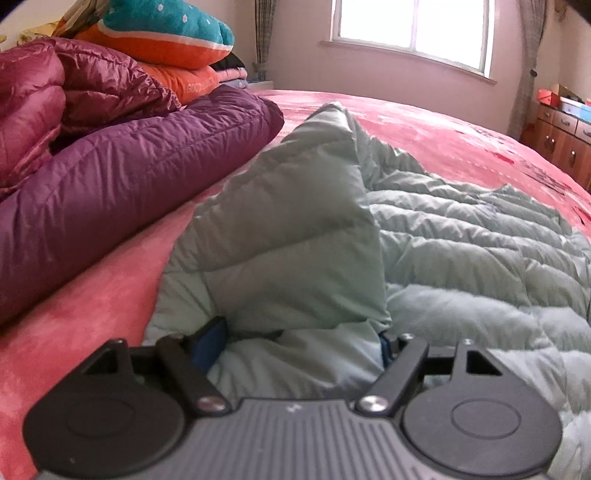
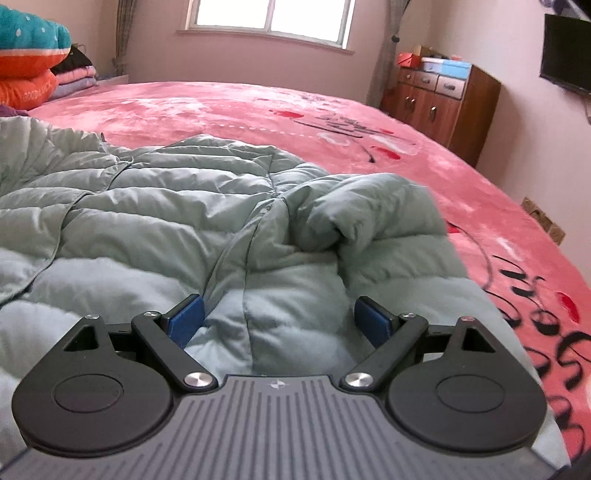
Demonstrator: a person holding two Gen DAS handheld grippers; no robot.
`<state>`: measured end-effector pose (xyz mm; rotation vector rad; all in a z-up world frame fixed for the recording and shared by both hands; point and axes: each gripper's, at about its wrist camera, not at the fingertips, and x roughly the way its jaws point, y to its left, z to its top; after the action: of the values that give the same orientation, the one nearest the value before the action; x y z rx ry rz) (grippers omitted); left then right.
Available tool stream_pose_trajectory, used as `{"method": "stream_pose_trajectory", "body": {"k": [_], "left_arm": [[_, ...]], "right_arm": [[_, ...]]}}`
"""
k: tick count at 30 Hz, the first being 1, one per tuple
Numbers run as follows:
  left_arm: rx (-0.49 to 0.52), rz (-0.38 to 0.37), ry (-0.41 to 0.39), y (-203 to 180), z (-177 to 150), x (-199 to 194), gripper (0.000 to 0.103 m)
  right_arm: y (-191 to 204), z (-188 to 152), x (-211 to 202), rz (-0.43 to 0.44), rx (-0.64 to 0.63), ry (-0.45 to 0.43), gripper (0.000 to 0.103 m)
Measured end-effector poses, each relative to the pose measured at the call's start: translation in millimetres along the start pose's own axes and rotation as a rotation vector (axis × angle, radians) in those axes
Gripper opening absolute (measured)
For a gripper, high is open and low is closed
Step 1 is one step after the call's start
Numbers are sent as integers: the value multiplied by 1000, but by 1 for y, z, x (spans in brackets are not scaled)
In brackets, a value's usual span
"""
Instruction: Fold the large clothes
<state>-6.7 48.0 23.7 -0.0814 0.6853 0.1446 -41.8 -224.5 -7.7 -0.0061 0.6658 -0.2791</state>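
Note:
A pale green quilted down jacket (image 1: 461, 258) lies spread on the pink bed (image 1: 424, 129). My left gripper (image 1: 299, 345) sits at its near left edge, jaws wide, shut on a thick bunch of the padding. A flap of the jacket rises from between the blue pads (image 1: 216, 341) and tents upward; the right pad is mostly buried in cloth. My right gripper (image 2: 279, 321) is at the near right part of the jacket (image 2: 166, 206). Its blue pads (image 2: 186, 319) also stand wide apart, pressed on a puffy fold that fills the gap, with creases running out from them.
A folded purple down jacket (image 1: 129, 177) and a shiny magenta one (image 1: 55, 92) lie at the left, with orange and teal cushions (image 1: 166, 29) behind. A wooden cabinet (image 2: 443, 99) stands beyond the bed's right side, under a wall-mounted screen (image 2: 567, 51). Pink bedspread (image 2: 221, 107) stretches behind the jacket.

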Motion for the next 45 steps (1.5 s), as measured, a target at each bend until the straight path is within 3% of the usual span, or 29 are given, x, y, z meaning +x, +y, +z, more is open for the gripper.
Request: {"method": "stream_pose_trajectory", "body": {"k": [6, 9, 12, 19, 28, 31, 37, 40, 42, 45], "left_arm": [[4, -19, 28, 5, 1, -10, 73], [-70, -77, 61, 17, 10, -21, 73], [-80, -107, 58, 29, 18, -38, 72], [-43, -103, -33, 66, 17, -95, 72], [-7, -58, -134, 110, 7, -133, 78], [-36, -93, -147, 122, 4, -133, 81], [-88, -143, -143, 131, -7, -123, 82], [-117, -175, -138, 134, -9, -119, 82], [-131, -197, -136, 135, -10, -117, 82], [-128, -221, -131, 135, -10, -114, 82]], "right_arm": [[-5, -7, -25, -28, 60, 0, 103], [-13, -4, -45, 4, 107, -18, 103], [-19, 0, -66, 55, 132, -43, 103], [8, -3, -111, 369, 88, -62, 103], [73, -36, -155, 808, -56, 63, 103], [92, -48, -165, 893, -134, 85, 103], [123, -73, -177, 975, -203, 155, 103], [133, -79, -177, 984, -203, 182, 95], [138, -83, -177, 1004, -171, 220, 73], [146, -89, -171, 1031, -107, 284, 56]]}}
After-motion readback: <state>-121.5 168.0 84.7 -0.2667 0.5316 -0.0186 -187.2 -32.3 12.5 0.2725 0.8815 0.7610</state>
